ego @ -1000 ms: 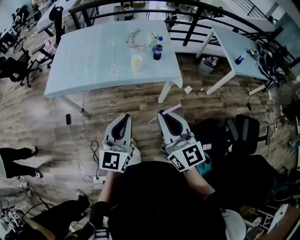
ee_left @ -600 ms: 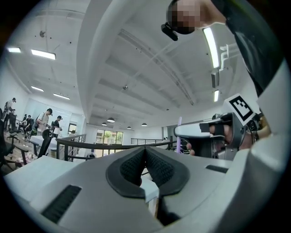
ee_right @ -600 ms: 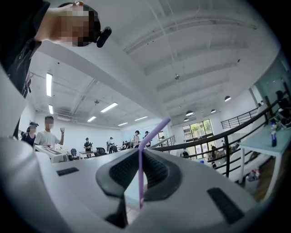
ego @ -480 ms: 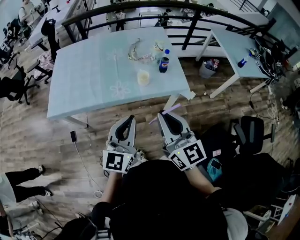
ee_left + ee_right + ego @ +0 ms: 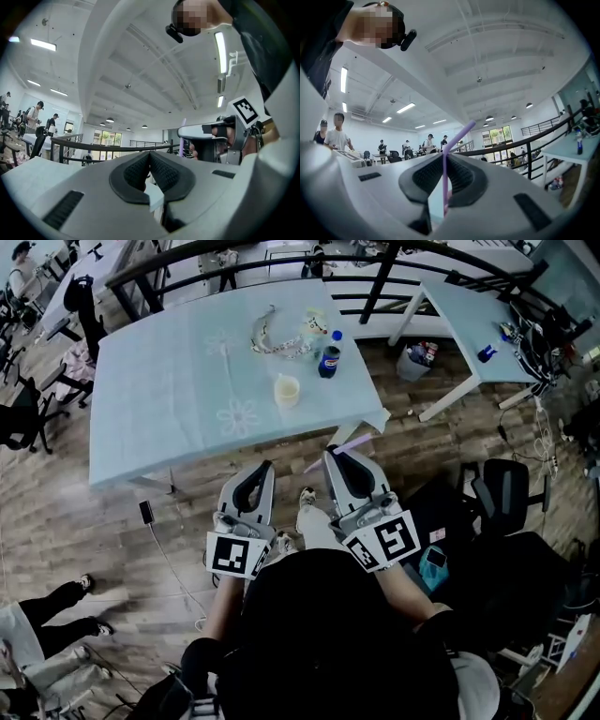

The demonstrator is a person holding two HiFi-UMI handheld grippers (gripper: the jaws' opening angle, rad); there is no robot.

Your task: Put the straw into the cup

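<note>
one purple straw (image 5: 444, 173) pinched in the right fingers (image 5: 461, 177); left fingers (image 5: 165, 174) together, empty

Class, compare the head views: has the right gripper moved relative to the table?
Yes. The right gripper, shut on the straw, has come closer to the table's near edge; the floor strip between them has narrowed.

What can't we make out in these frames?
- Cup: head view, too small to tell lid or contents; absent from both gripper views.
- Straw middle: head view, under the right claw tip.
- Bottle label: head view, too small.
- Clutter beside bottle: head view, too small to identify.
</note>
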